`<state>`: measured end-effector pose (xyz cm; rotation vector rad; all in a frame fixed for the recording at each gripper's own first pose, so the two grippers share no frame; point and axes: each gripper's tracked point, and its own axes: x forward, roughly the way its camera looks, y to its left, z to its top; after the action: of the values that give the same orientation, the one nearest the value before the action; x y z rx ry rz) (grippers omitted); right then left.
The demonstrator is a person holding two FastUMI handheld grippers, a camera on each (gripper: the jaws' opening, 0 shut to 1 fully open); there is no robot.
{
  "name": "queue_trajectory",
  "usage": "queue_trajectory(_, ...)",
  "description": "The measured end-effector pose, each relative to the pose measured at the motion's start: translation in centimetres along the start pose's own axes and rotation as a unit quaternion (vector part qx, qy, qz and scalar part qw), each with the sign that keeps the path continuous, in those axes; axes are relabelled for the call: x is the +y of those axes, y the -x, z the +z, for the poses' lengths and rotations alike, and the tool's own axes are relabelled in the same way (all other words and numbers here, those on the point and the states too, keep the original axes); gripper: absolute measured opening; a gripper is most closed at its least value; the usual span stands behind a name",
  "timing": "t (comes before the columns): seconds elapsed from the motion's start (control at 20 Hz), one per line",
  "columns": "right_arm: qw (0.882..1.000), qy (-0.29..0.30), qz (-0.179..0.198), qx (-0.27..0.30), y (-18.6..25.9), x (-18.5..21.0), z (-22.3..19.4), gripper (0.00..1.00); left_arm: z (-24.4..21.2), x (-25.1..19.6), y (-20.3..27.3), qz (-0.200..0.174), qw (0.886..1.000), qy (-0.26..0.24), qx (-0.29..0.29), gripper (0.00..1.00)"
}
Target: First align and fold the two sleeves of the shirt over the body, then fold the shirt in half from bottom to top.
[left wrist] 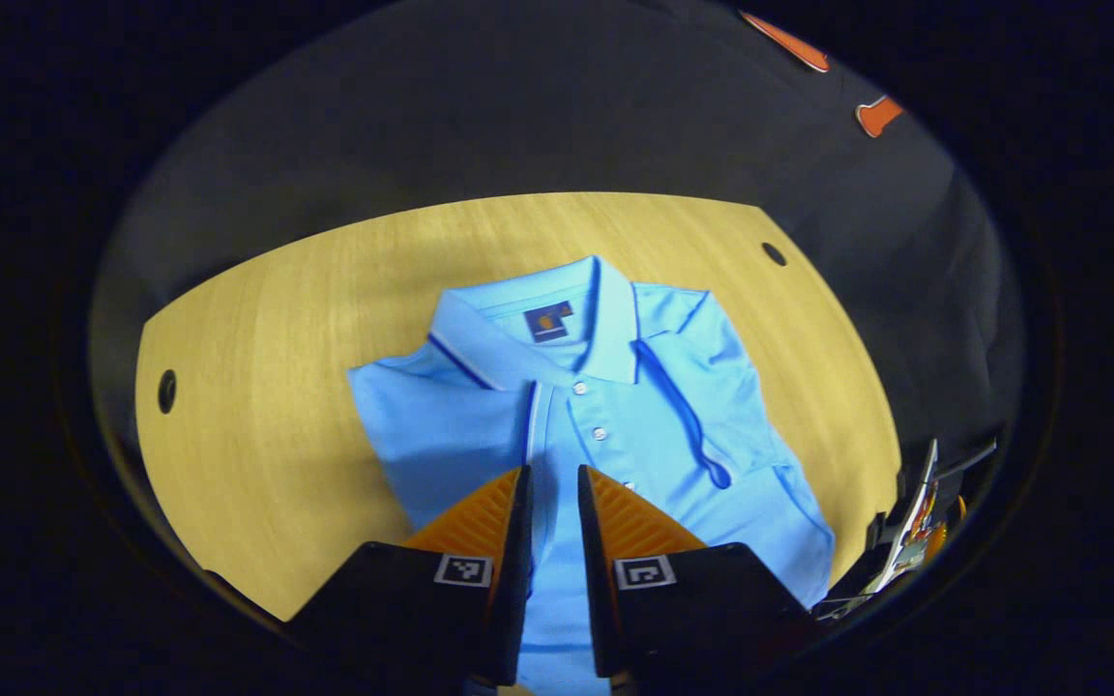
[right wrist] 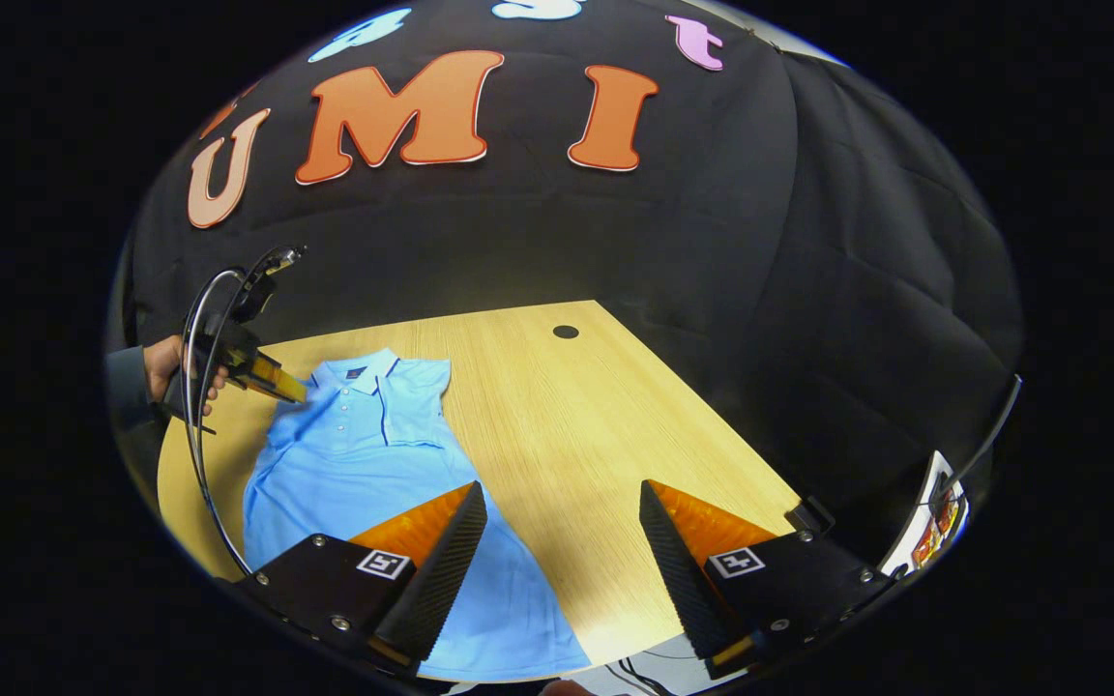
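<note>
**Sleeves in, grippers clear of the cloth**

The blue polo shirt lay face up on the wooden table, collar toward the far wall and hem toward the person. Both sleeves appeared already turned in over the body; the one at the right of the left gripper view crossed the chest on a slant, its striped cuff resting near the placket. The shirt was thus a narrow panel, ready, by my reading, for the bottom-to-top fold.

The left gripper hung above the shirt's middle, its fingers nearly together with only a slim gap, and I could make out no cloth caught between them. In the right gripper view it appeared near the collar, gripped by a hand at the table's edge, a loop of cable trailing from it.

The right gripper stood wide open and empty, low over the hem end, one finger above the lower corner of the shirt and the other over bare wood. That placing suited a reach for the hem.

Two round holes pierced the tabletop well apart from the shirt. Nothing lay on the cloth to hinder folding, though the slanted sleeve might slip out when the hem is lifted.
</note>
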<state>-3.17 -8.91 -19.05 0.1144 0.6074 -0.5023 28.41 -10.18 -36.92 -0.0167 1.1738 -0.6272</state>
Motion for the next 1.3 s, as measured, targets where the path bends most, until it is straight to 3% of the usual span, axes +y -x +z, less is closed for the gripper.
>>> queue_trajectory(0.05,1.0,0.002,0.001,0.0,0.0,0.3,0.0,0.96,0.1,-0.9,0.2,-0.021,1.0,0.001,-0.003,0.39)
queue_trajectory(0.1,1.0,0.004,0.002,0.0,0.1,0.6,0.1,0.96,-0.1,-1.3,0.3,-0.031,1.0,0.0,-0.004,0.57)
queue_trajectory(0.2,1.0,0.009,0.005,0.002,-0.1,1.3,0.1,0.96,-0.2,-1.6,1.0,-0.041,0.999,0.002,-0.006,0.69)
queue_trajectory(0.4,1.0,0.017,0.023,0.006,-0.3,2.7,0.1,0.96,-1.0,-0.2,2.3,-0.014,1.0,-0.002,-0.028,1.0)
queue_trajectory(0.75,0.994,0.063,0.079,0.029,-0.8,2.7,-2.1,0.97,-6.3,-0.2,9.1,0.047,0.996,0.006,-0.079,1.0)
queue_trajectory(1.3,0.978,0.11,0.149,0.092,0.0,-1.1,-10.8,0.97,-23.0,-1.9,14.3,0.137,0.985,0.04,-0.097,1.0)
